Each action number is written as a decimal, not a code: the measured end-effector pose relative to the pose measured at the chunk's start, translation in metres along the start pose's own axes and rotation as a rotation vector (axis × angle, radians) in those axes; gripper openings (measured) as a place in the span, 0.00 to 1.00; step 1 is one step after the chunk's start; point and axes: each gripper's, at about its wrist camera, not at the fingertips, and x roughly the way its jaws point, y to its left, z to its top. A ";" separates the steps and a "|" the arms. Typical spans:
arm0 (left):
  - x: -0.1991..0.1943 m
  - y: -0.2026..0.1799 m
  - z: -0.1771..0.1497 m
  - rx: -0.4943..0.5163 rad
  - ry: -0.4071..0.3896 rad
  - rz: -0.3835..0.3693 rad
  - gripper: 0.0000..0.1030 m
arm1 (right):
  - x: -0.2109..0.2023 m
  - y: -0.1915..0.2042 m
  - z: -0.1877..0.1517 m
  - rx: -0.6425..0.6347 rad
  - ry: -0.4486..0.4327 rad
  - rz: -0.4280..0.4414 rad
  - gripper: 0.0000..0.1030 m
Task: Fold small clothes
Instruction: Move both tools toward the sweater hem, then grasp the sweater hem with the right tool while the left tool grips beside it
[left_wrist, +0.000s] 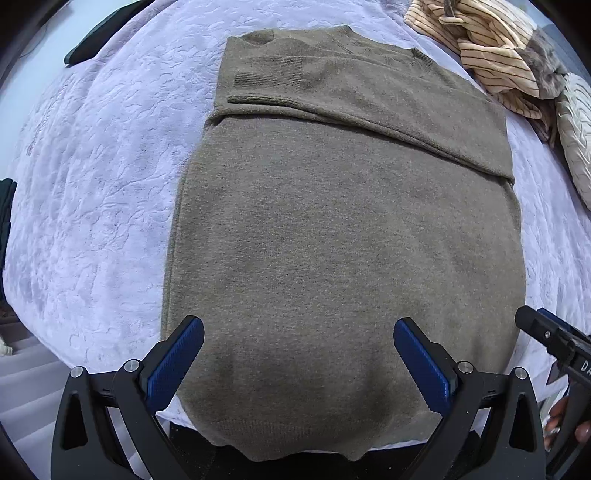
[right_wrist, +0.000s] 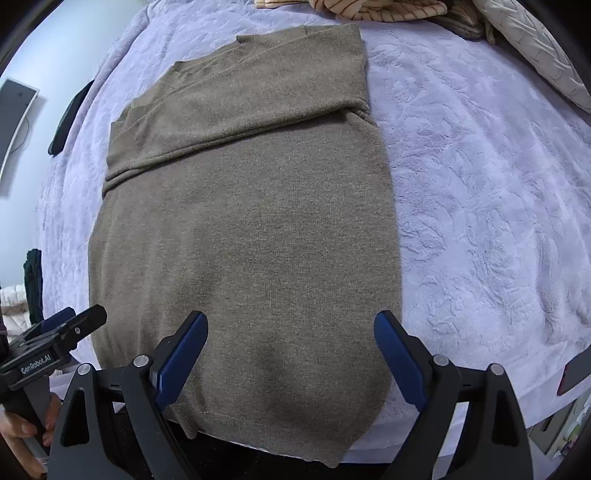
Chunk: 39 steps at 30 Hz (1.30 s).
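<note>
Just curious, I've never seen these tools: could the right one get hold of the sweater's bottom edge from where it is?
Probably yes. The right gripper hangs just above the sweater near its bottom hem, jaws wide and empty, with nothing lying between them and the cloth.

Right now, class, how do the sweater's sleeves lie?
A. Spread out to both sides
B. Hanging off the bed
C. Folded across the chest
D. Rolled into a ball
C: the sleeves lie flat across the upper body of the brown sweater, inside its outline on the bedspread.
</note>
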 end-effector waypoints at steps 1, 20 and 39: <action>0.000 0.002 -0.001 0.005 -0.001 -0.003 1.00 | 0.001 0.000 -0.001 0.007 0.005 0.002 0.90; 0.012 0.046 -0.028 0.052 0.014 -0.061 1.00 | 0.000 0.016 -0.031 0.041 -0.025 0.013 0.90; 0.048 0.102 -0.086 0.111 0.147 -0.418 1.00 | 0.047 -0.073 -0.115 0.252 0.169 0.241 0.91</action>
